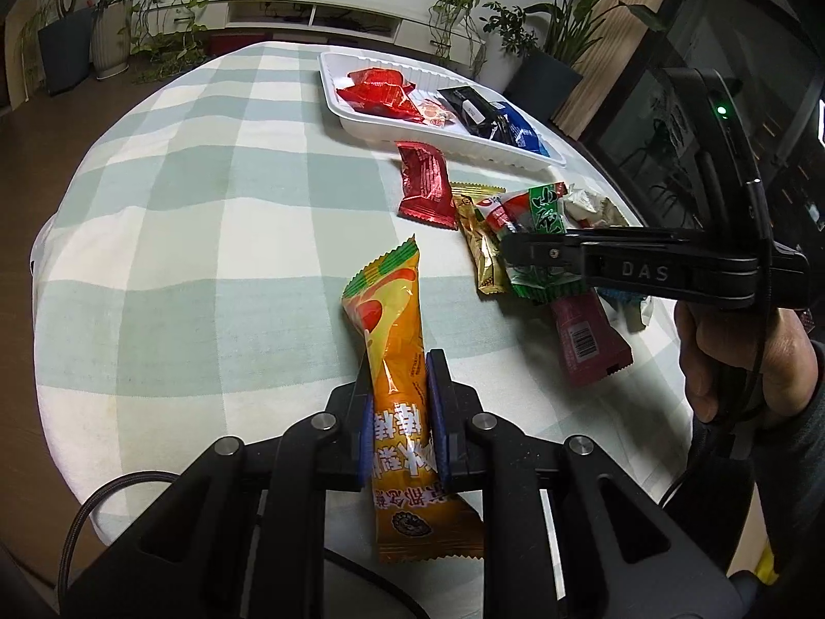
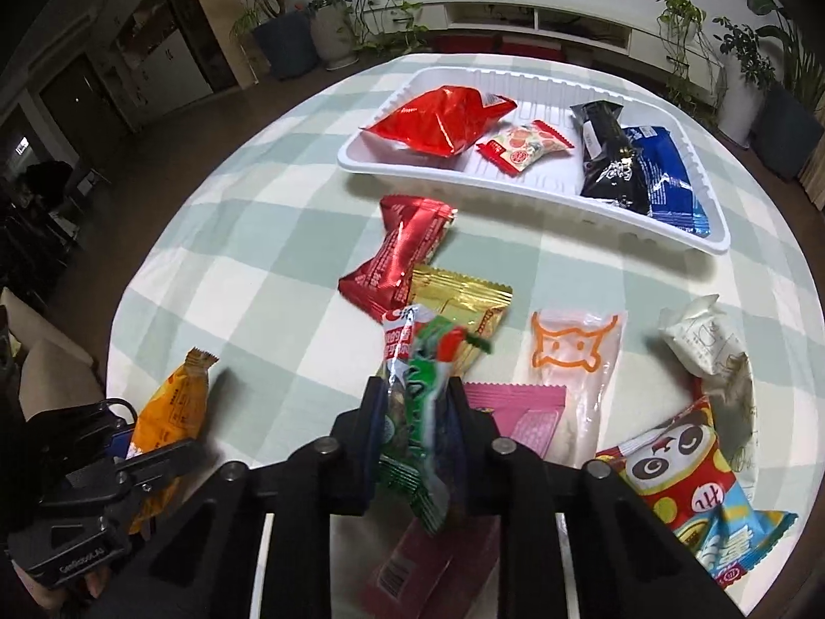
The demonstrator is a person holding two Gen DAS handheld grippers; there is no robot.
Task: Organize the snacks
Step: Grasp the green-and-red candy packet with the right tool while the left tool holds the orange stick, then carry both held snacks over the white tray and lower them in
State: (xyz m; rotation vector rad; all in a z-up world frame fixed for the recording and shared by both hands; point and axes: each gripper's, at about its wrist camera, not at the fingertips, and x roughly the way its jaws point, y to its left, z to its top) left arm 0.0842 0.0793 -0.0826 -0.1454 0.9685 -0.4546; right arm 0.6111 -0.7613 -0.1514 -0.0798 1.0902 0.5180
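Checked green-and-white cloth (image 1: 196,237) covers the table before a wall of potted plants, snacks scattered across it. At your left, the left gripper (image 1: 399,402) is clamped on a long orange packet (image 1: 394,340), its blue pads pinching the glossy film at mid-length, the packet's long axis running straight out along the fingers toward the far edge. Moving right, a crinkled dark red wrapper (image 1: 424,183) and a gold foil sachet (image 1: 477,242) lie loose on the cloth. Beyond them sits the white plastic tray (image 2: 361,155), ribbed at the rim, holding a shiny red bag (image 2: 438,121), a black packet (image 2: 611,160) and a blue packet (image 2: 667,175). Your right gripper (image 2: 415,402) has its jaws squeezed on a green packet (image 2: 420,412), soft and creased, standing roughly along the fingers. From that gripper the tray lies ahead and slightly right, so your right hand looks the nearer; the left packet has farther to travel.
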